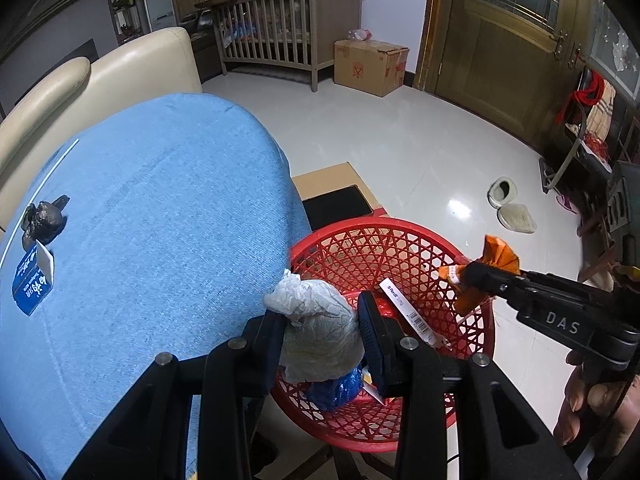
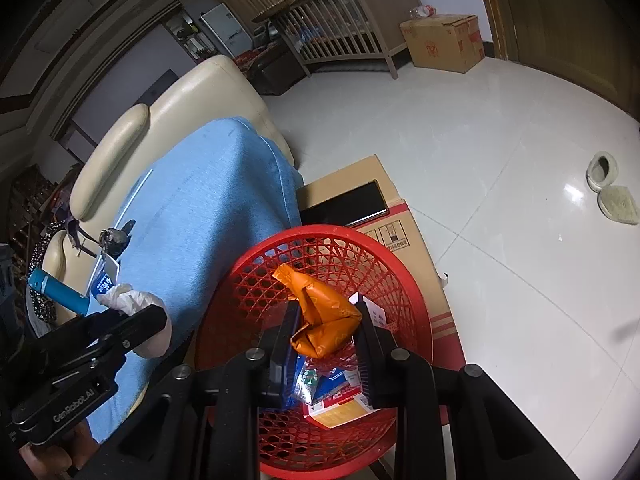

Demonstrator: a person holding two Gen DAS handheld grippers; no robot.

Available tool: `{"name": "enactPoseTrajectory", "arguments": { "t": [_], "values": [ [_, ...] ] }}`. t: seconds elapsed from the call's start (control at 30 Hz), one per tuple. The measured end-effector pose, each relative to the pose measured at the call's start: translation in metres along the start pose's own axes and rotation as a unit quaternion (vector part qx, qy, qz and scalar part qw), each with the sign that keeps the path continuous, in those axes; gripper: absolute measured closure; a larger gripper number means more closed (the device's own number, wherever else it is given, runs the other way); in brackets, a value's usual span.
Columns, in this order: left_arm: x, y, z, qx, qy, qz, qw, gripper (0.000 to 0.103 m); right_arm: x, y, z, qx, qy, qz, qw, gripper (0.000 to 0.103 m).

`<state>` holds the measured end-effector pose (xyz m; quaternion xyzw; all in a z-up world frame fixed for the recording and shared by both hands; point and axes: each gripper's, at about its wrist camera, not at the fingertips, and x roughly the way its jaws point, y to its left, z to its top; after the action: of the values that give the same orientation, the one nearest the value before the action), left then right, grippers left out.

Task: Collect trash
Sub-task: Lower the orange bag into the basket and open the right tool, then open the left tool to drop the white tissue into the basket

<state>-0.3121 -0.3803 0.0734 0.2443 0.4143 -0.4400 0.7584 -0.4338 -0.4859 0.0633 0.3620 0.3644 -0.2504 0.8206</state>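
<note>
Hovering over red basket (image 2: 412, 300) rim, floor open at three o'clock; left gripper (image 1: 322, 334) clamped white wad (image 1: 316, 332), right gripper (image 2: 326, 330) clamped orange wrapper (image 2: 324, 316).

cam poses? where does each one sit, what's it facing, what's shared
Left wrist: sits on the left claw, faces down-forward past its white crumpled paper to the red basket and blue sofa cover; right claw and hand show at right.
Right wrist: sits on the right claw, looks down into the basket over its orange wrapper; left claw shows at left.
Shared: basket, cover, crib, cardboard box.
</note>
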Motion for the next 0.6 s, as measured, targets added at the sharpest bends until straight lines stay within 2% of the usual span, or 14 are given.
{"name": "enactPoseTrajectory", "arguments": {
  "t": [0.43, 0.5, 0.53, 0.6],
  "values": [
    [0.003, -0.005, -0.003, 0.005, 0.003, -0.004, 1.0000, 0.065, 0.030, -0.013, -0.011, 0.019, 0.066, -0.019, 0.997, 0.072],
    [0.003, -0.006, -0.003, 0.006, 0.003, -0.004, 1.0000, 0.065, 0.032, -0.014, -0.011, 0.023, 0.071, -0.025, 0.997, 0.040],
    [0.003, -0.006, -0.003, 0.006, 0.003, -0.005, 1.0000, 0.065, 0.032, -0.015, -0.011, 0.025, 0.069, -0.027, 0.997, 0.016],
    [0.003, -0.006, -0.003, 0.006, 0.004, -0.004, 1.0000, 0.065, 0.027, -0.013, -0.009, 0.024, 0.055, -0.025, 0.998, 0.015]
  ]
}}
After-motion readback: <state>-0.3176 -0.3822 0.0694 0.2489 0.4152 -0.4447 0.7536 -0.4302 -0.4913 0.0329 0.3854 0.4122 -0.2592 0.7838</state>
